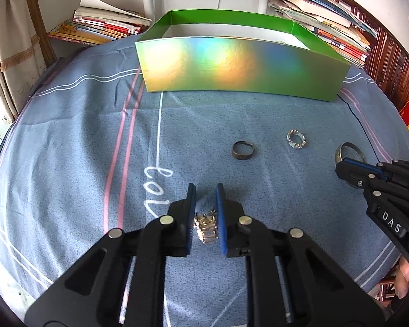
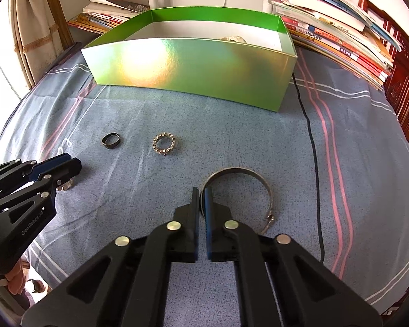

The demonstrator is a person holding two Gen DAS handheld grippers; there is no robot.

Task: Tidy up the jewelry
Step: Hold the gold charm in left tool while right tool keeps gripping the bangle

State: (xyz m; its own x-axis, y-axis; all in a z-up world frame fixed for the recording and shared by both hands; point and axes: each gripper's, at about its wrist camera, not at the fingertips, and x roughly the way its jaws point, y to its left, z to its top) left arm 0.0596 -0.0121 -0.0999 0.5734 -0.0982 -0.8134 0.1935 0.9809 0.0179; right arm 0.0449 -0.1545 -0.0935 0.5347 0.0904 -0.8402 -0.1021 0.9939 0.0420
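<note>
A shiny green box (image 1: 240, 65) (image 2: 193, 73) stands open at the back of the blue cloth, with a pale piece of jewelry (image 2: 233, 39) inside. My left gripper (image 1: 205, 190) is shut on a silver link bracelet (image 1: 205, 227). My right gripper (image 2: 201, 194) is shut on the rim of a metal bangle (image 2: 259, 184), which rests on the cloth; the bangle also shows in the left wrist view (image 1: 347, 150). A dark ring (image 1: 243, 150) (image 2: 111, 140) and a crystal ring (image 1: 296, 139) (image 2: 165, 143) lie on the cloth between the grippers and the box.
Stacks of books (image 1: 103, 27) (image 2: 340, 35) lie behind the box on both sides. A black cable (image 2: 312, 147) runs across the cloth right of the bangle. A curtain (image 2: 32, 27) hangs at the left.
</note>
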